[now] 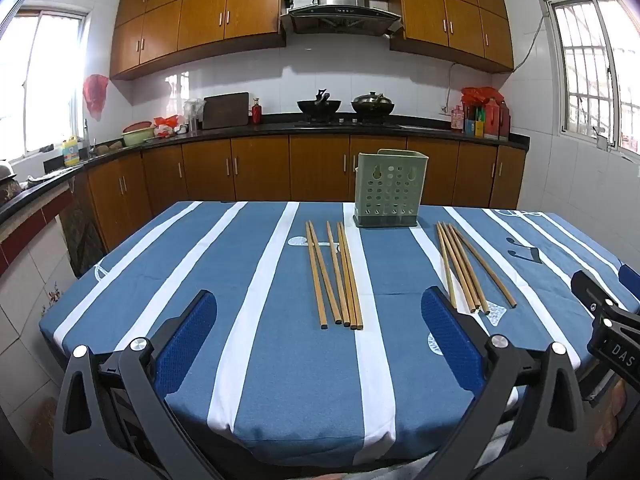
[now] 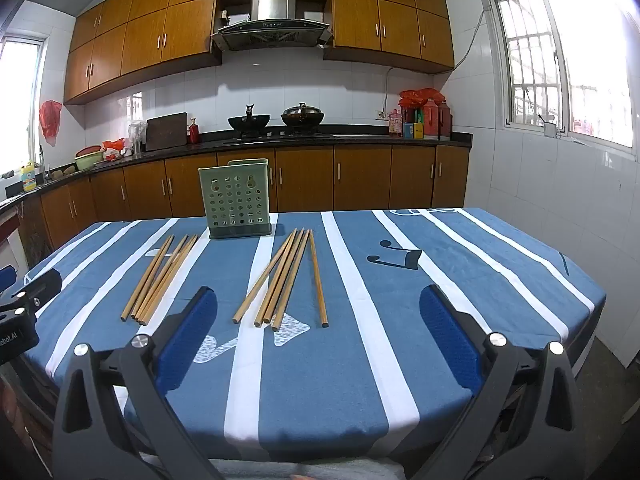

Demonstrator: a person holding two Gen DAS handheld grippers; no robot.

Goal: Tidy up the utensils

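Observation:
A green perforated utensil holder (image 1: 387,189) (image 2: 239,198) stands upright at the far side of the table. Two groups of several wooden chopsticks lie flat in front of it: a left group (image 1: 335,276) (image 2: 162,277) and a right group (image 1: 464,266) (image 2: 285,276). My left gripper (image 1: 320,312) is open and empty, hovering over the near table edge before the left group. My right gripper (image 2: 318,312) is open and empty, near the close ends of the right group. Part of the right gripper shows at the left wrist view's right edge (image 1: 604,320).
The table wears a blue cloth with white stripes (image 1: 280,380) (image 2: 400,360). Behind it runs a kitchen counter (image 1: 320,128) with woks, bottles and a cutting board. A tiled wall with a window (image 2: 560,60) is on the right.

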